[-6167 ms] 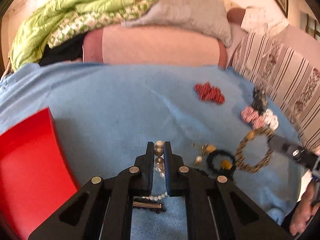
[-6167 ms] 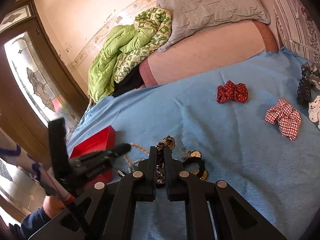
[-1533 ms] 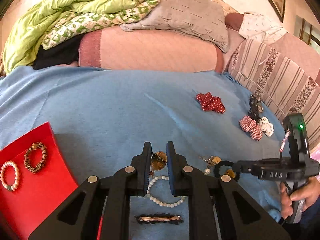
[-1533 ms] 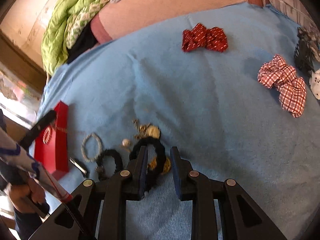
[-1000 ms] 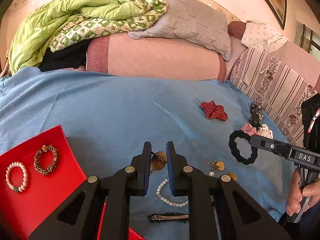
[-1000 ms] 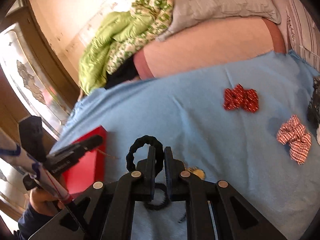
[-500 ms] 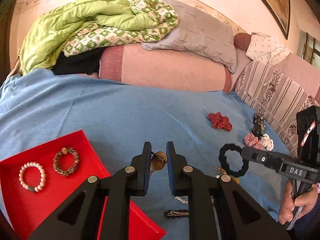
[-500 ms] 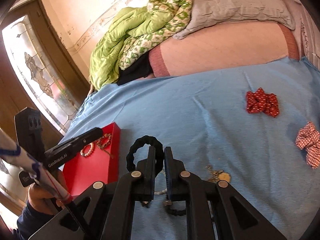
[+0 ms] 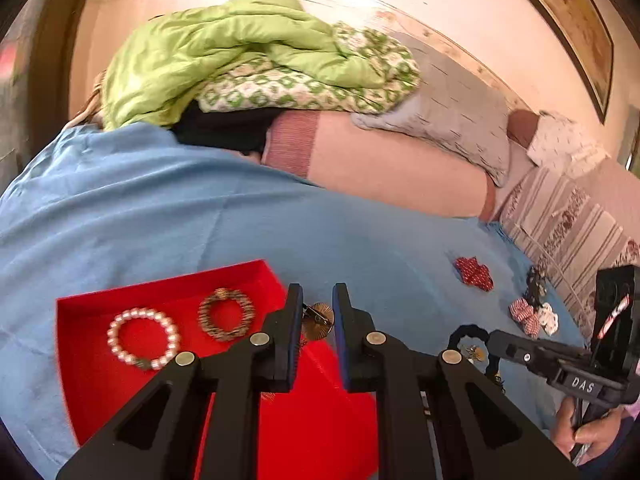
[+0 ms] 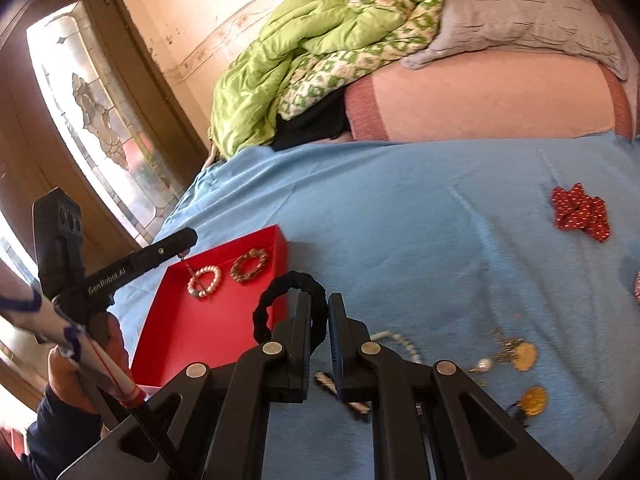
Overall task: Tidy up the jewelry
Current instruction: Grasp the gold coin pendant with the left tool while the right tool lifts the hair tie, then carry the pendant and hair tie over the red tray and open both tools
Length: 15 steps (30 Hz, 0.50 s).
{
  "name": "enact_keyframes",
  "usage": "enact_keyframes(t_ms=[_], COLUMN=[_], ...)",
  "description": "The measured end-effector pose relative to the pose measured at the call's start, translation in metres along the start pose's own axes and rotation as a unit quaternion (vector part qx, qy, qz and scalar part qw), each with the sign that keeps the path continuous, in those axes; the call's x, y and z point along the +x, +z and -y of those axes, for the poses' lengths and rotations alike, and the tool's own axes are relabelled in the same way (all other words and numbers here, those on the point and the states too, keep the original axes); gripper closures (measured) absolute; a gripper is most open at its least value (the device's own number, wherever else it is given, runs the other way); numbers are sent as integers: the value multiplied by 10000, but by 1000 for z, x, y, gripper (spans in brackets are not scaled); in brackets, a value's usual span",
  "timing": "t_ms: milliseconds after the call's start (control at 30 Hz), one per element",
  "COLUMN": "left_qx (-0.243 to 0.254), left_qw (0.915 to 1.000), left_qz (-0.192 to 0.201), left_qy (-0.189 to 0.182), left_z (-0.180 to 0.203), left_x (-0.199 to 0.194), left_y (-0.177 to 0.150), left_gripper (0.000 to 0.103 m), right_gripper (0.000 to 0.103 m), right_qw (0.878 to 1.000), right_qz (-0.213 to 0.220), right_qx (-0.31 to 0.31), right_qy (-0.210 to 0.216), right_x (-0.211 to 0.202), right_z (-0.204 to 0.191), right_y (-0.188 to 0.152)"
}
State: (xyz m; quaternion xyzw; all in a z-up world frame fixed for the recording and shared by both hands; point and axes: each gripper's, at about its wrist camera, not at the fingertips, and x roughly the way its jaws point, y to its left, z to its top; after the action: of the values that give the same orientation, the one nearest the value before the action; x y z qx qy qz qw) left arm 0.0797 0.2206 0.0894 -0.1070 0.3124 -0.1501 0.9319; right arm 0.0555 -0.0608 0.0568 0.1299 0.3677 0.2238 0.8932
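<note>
An open red box [image 9: 100,380] lies on the blue bedspread, also in the right wrist view [image 10: 192,332]. It holds a pearl bracelet [image 9: 142,338] and a brown beaded bracelet [image 9: 227,319]. My left gripper [image 9: 314,312] is shut on a gold fan-shaped earring [image 9: 318,318] above the box's right edge. My right gripper [image 10: 319,320] is shut on a black scrunchie-like band [image 10: 280,300], held in the air right of the box. More jewelry lies on the spread: a pearl strand [image 10: 396,340] and gold earrings [image 10: 522,354].
A red dotted scrunchie [image 10: 580,210], a red checked one [image 9: 524,314] and a dark hair clip [image 10: 340,390] lie on the blue bedspread [image 10: 400,208]. Green quilt [image 9: 240,52], pillows and a pink bolster [image 9: 400,164] line the far side.
Both grippers have moved left toward the red box, each still holding its item. The left gripper now hangs over the box's right edge; the box fills more of both views.
</note>
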Motion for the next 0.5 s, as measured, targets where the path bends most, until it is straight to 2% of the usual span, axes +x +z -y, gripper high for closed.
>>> enact_keyframes(t_ms=[267, 500], left_qx=[-374, -581], left_qw=[9990, 9976], left_qz=[-80, -272], left_qy=[225, 262], left_z=[-41, -58], left_x=[-1, 10], left_y=[-5, -10], left_gripper=[89, 89], right_gripper=[93, 93], right_qw=[9993, 9977], right_qz=[-274, -565], right_qx=[-208, -345], right_qy=[149, 175], right_x=[30, 67], right_z=[-42, -70], right_y=[-2, 2])
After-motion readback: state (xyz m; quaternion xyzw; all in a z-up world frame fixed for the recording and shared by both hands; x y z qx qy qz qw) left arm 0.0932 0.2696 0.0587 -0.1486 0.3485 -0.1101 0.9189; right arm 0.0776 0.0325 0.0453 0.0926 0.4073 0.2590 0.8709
